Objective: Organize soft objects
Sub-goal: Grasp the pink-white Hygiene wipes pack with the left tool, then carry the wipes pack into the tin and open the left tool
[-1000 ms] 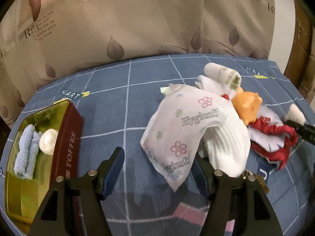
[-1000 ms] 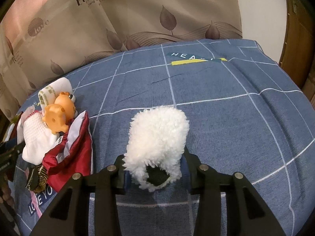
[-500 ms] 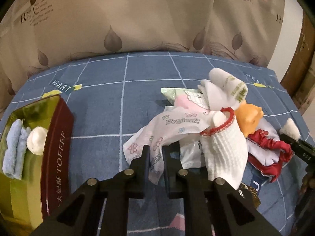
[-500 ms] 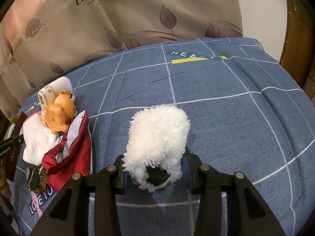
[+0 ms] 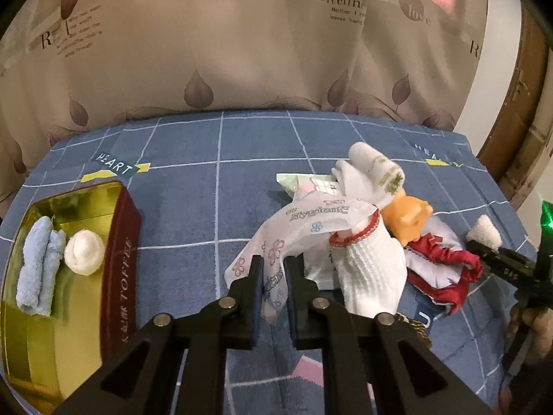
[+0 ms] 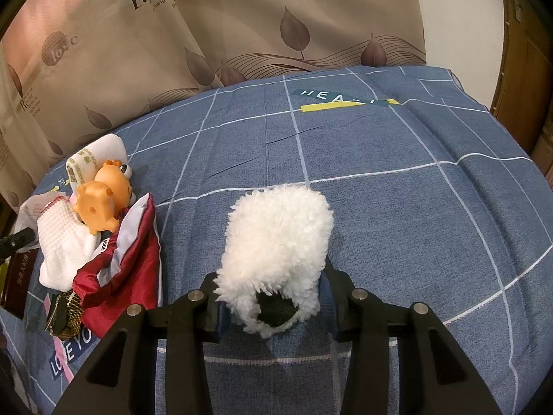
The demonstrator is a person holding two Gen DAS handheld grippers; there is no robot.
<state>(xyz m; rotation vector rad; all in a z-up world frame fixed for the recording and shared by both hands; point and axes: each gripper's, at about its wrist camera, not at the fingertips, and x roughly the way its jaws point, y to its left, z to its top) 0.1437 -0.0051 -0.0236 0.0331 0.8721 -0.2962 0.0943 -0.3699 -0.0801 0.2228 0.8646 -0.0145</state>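
Lifted since a second ago, the wrapper [image 5: 304, 221] is now pinched in the left tool [image 5: 273, 276], bound for the tin [image 5: 69, 276]; fleece [image 6: 276, 242] is gripped by the right tool [image 6: 273, 304].

I see both fisheye views evenly lit by warm indoor light, with soft shadows. The gold tin [image 5: 74, 204] at the bed's [image 5: 193, 186] left edge throws glare. Straight lines bow near the black corners; a green lamp [image 5: 546, 215] flares at the right.

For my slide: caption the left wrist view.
Left claw pinches the floral tissue pack beside the toffee tin.
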